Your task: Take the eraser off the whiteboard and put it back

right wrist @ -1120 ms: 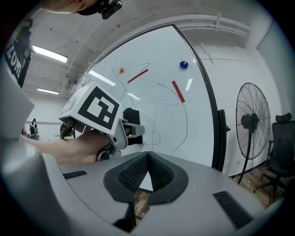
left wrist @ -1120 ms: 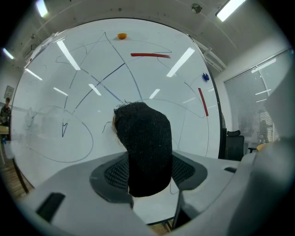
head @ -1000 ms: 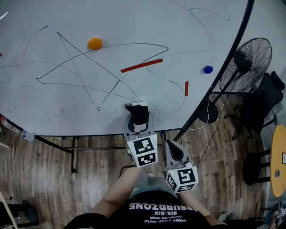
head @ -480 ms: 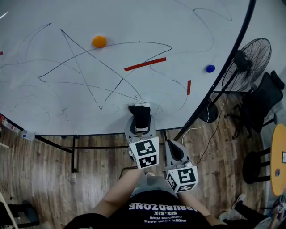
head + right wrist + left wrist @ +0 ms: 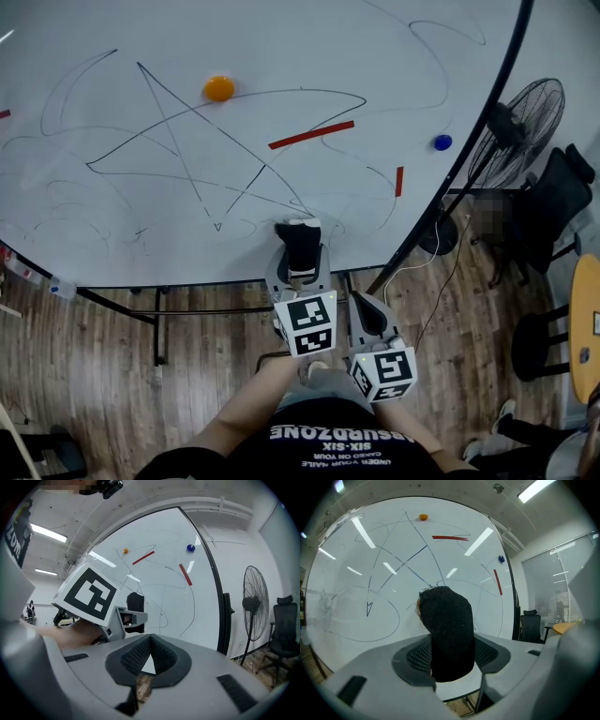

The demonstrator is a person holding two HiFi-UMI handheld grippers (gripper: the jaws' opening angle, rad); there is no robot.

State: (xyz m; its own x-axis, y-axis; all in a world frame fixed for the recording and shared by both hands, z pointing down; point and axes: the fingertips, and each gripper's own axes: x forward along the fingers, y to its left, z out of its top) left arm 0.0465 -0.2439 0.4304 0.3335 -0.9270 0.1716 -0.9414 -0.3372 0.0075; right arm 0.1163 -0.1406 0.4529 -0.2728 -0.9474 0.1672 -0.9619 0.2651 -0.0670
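Left tongs (image 5: 450, 657) clamped on the eraser (image 5: 449, 625) right at the board (image 5: 347, 573); I'd hold it flat and squeeze steady. Right tongs (image 5: 149, 641) clenched, nothing in them

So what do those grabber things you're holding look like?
Both are smooth light-grey plastic. The left gripper and right gripper each carry a white cube printed with black square markers. Their fingers have bumpy black pads inside. The person wears a black shirt with white lettering.
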